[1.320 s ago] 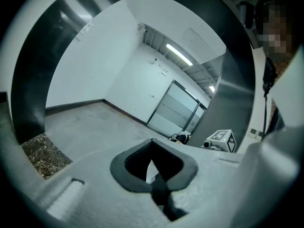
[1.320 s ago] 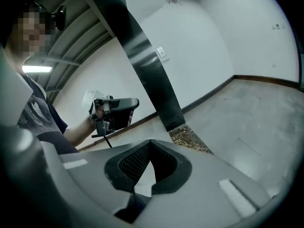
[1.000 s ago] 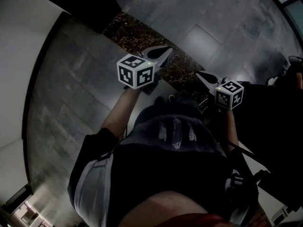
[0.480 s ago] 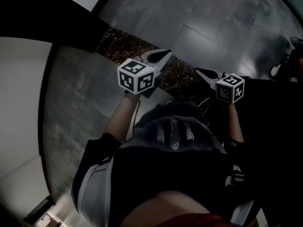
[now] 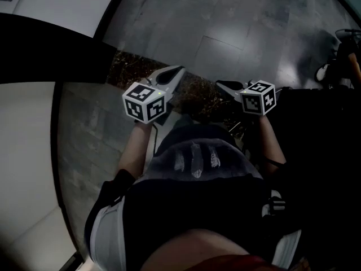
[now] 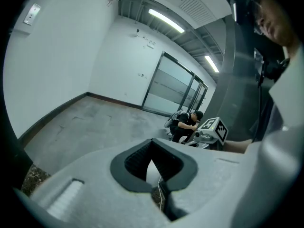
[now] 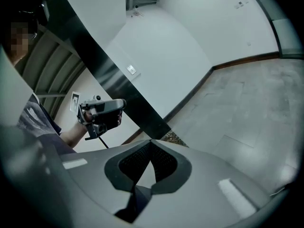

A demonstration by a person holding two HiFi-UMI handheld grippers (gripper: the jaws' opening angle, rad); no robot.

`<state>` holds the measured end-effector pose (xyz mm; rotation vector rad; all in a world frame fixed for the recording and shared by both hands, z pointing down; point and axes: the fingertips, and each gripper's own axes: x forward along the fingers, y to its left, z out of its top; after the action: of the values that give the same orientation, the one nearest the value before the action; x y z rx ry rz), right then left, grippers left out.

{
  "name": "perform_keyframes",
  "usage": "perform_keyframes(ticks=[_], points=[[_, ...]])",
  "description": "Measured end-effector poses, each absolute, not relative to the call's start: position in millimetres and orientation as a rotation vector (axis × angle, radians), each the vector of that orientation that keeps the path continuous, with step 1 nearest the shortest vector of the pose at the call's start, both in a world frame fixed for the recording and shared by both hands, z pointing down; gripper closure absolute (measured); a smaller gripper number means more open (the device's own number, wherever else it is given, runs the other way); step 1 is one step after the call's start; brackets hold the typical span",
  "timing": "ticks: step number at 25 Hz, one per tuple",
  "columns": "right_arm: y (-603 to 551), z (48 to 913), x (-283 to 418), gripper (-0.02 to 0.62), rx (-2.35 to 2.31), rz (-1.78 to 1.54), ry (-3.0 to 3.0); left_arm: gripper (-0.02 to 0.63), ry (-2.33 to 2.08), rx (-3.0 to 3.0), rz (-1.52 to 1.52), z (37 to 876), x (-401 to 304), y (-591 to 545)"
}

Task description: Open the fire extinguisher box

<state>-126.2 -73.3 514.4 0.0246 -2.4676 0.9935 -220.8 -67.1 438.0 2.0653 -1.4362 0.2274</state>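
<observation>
Grey floor; left claw further left

Grey tiled floor; white walls

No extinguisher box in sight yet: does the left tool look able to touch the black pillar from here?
Probably not without a step: nothing blocks the left tool, but speckled floor seems to lie between it and the black pillar.
</observation>
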Motion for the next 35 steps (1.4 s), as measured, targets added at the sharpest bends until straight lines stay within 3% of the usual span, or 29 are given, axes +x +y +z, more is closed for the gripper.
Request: perform_keyframes(ticks=[10, 19, 28, 35], points=[[-86, 533, -195, 0.595, 0.165, 0.951, -2.4, 0.606, -1.304, 2.151, 0.162, 452, -295, -104], [-113, 536, -196, 0.595, 0.391, 1.049, -2.296, 0.606, -1.224, 2.118, 0.046, 466, -327, -140], [-137, 538, -199, 0.595, 0.387, 1.073, -2.26, 0.607, -1.126, 2.197, 0.041, 452, -314, -194], [-191, 550, -152, 0.595, 0.332, 1.156, -2.287, 0.606, -1.193, 2.159, 0.108, 451, -270, -237]])
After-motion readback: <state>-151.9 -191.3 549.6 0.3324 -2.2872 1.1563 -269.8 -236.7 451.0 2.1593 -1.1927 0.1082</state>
